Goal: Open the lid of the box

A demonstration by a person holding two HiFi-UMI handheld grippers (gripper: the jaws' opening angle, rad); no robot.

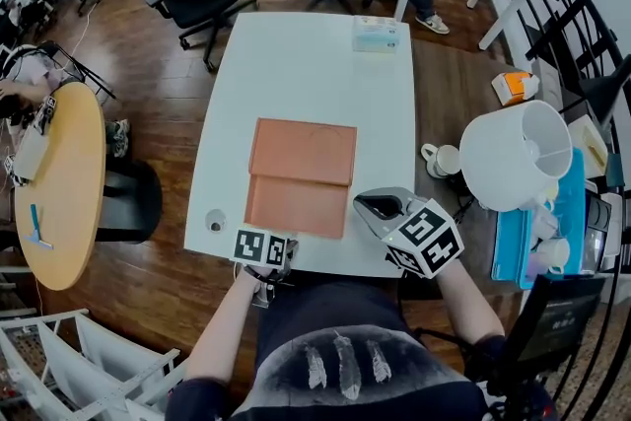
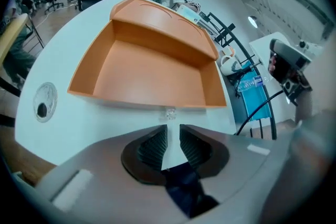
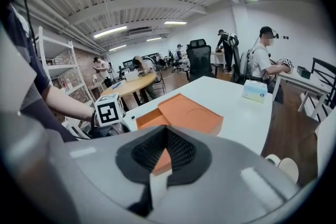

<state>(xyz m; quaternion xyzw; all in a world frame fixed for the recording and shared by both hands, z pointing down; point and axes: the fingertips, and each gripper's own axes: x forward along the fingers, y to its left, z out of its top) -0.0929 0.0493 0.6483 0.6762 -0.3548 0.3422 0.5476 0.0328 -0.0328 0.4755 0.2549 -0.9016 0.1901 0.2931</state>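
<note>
The orange box lies open on the white table [image 1: 296,54]. Its shallow tray [image 1: 296,205] is nearest me and its lid [image 1: 303,151] is folded back flat behind it. In the left gripper view the tray [image 2: 152,71] is empty and the lid [image 2: 163,18] lies beyond it. A small clear catch [image 2: 169,113] sits at the tray's front wall. My left gripper [image 1: 268,242] [image 2: 173,131] hovers at the table's near edge just short of that wall, open with nothing between its jaws. My right gripper [image 1: 363,203] [image 3: 167,131] is raised at the tray's right corner, shut and empty.
A tissue box [image 1: 376,34] stands at the table's far edge and a round cable hole [image 1: 215,220] at its near left. A white lampshade [image 1: 518,153], cups [image 1: 444,159] and a blue tray [image 1: 513,242] crowd the dark side table at right. Office chairs and seated people lie beyond.
</note>
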